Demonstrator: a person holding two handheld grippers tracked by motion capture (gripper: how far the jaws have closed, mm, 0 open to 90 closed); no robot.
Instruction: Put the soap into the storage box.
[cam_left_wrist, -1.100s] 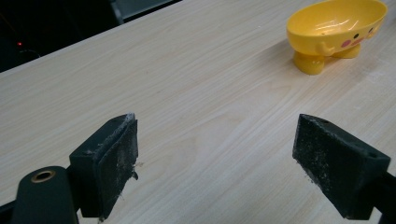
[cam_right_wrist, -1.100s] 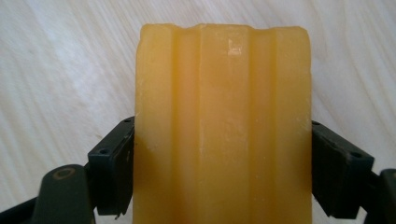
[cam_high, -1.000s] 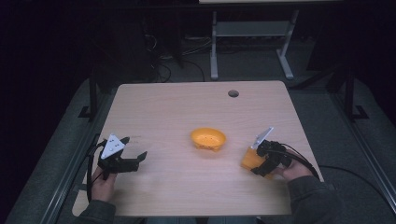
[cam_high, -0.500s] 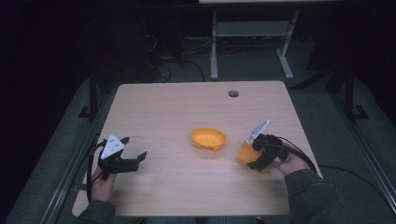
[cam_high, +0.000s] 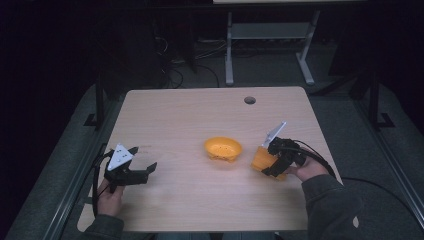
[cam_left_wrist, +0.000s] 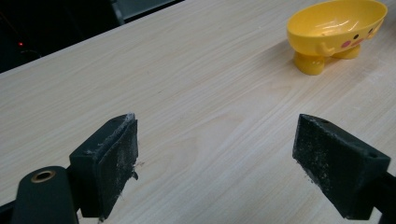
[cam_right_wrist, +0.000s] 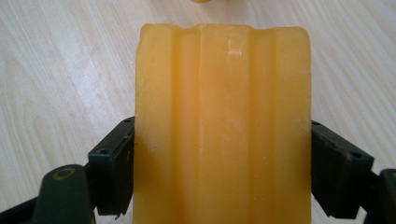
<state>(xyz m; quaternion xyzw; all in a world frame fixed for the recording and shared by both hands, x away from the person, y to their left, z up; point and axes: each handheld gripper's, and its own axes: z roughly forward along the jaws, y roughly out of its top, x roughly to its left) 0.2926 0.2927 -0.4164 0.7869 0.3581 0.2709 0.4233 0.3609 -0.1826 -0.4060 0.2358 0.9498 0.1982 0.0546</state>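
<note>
High view, right gripper (cam_high: 266, 165) clamped on an orange soap bar (cam_high: 261, 159) just right of the yellow dish (cam_high: 223, 148) at mid-table, left gripper (cam_high: 144, 161) spread wide near the table's (cam_high: 190, 110) left edge, left gripper view, jaws apart over bare wood, dish (cam_left_wrist: 337, 31) ahead, right gripper view, bar (cam_right_wrist: 223, 121) gripped between both jaws.

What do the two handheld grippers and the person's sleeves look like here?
Both are black two-jaw tools. The left gripper carries a grey three-cornered plate with dark dots; its blocky pads look scuffed and dusty. The right gripper has a pale grey plate standing up on top and a black cable trailing away. The sleeves are dark grey.
</note>
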